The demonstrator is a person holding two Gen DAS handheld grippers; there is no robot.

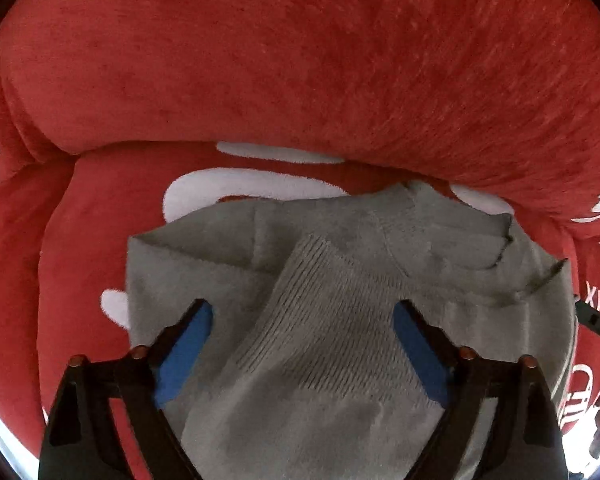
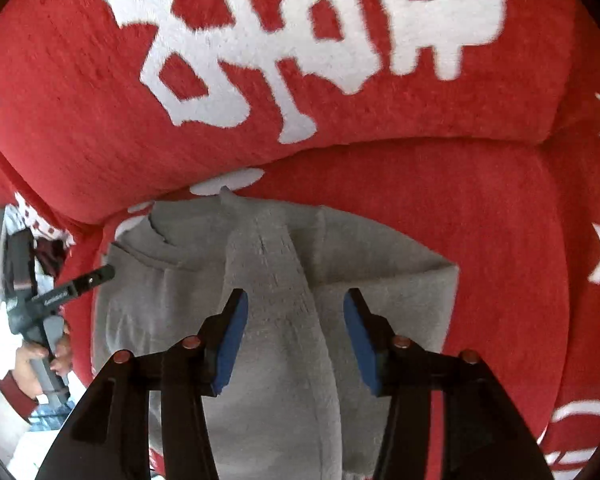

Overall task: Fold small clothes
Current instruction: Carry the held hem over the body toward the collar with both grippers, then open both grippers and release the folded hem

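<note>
A small grey knitted garment [image 1: 340, 320] is spread on a red plush cushion with white lettering [image 1: 300, 60]. The left gripper [image 1: 302, 320] and right gripper [image 2: 292, 312] are held released above it, the cushion's backrest at twelve o'clock.

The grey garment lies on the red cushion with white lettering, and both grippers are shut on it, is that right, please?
Not quite. The grey garment does lie on the red cushion with white lettering, but neither gripper is shut on it. The left wrist view shows the left gripper with its jaws spread wide, and the right wrist view shows the right gripper open too.
</note>
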